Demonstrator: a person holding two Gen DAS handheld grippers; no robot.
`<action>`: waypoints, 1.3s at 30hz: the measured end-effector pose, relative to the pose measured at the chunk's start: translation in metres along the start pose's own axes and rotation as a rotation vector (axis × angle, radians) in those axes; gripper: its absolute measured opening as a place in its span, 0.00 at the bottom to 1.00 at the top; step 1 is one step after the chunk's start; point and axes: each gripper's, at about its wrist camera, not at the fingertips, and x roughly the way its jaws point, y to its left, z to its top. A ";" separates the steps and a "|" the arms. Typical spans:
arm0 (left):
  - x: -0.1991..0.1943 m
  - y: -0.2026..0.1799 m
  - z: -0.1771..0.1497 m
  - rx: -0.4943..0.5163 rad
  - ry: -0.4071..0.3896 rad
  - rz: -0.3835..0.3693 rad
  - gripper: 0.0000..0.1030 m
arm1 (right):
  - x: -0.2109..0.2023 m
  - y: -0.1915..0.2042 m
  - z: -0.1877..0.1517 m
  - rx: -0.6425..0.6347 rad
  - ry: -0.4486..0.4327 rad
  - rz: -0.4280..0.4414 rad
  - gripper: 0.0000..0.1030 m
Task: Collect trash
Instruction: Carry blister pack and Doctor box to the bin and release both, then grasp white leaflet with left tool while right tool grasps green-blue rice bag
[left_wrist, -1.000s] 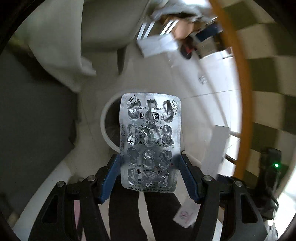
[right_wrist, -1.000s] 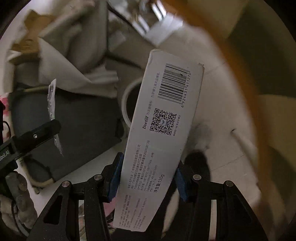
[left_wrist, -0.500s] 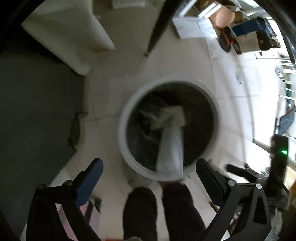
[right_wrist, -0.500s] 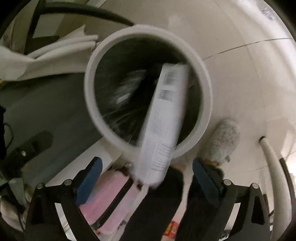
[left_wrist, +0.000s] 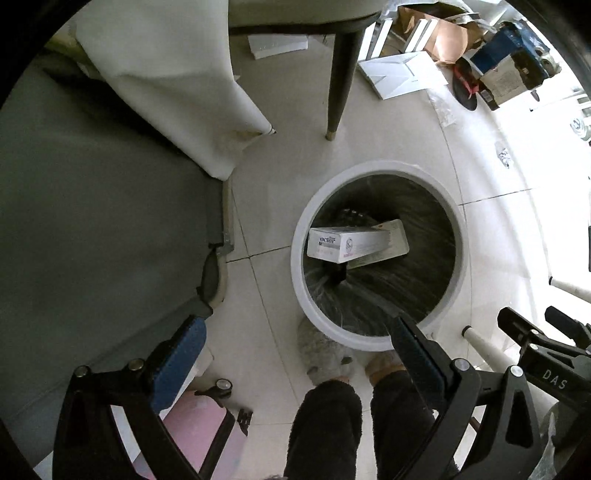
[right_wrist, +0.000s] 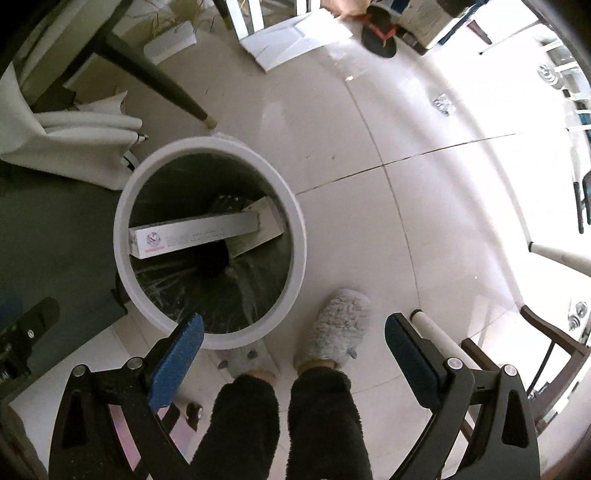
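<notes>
Nearest in both wrist views, the person's dark fleece-clad legs and grey fuzzy slippers (right_wrist: 341, 328) are standing at the bottom centre. The left gripper (left_wrist: 295, 365) is hanging with its jaws spread wide and gripping nothing, and the right gripper (right_wrist: 293, 354) is doing the same, blue pads well apart.

Just beyond the jaws, the white-rimmed trash bin (left_wrist: 314, 314) is sitting on the tiled floor (right_wrist: 369, 129), lined with a dark bag. Inside it, the long white carton (left_wrist: 354, 242) is lying slantwise, its long axis running roughly left to right across the frame, one end leaning near the bin's left wall. In the right wrist view the same carton (right_wrist: 195, 234) is showing in the upper half of the bin's mouth. A blister pack cannot be made out inside.

Judging from this, both pieces are already binned, and the coming move is turning away from the bin toward further rubbish. Farther off, a crumpled foil scrap (right_wrist: 443, 103) is lying at upper right, on the right gripper's side, with white cardboard sheets (right_wrist: 295, 37) and a chair leg (left_wrist: 341, 74) beyond.
</notes>
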 end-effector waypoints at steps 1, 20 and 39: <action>-0.002 -0.001 -0.001 0.000 -0.004 0.000 0.99 | -0.007 0.000 -0.001 -0.003 -0.007 -0.005 0.97; -0.157 0.014 -0.047 -0.007 -0.070 -0.037 0.99 | -0.185 0.004 -0.056 -0.034 -0.124 0.002 0.97; -0.406 -0.042 -0.060 0.140 -0.400 -0.015 0.99 | -0.424 -0.058 -0.119 0.171 -0.302 0.231 0.97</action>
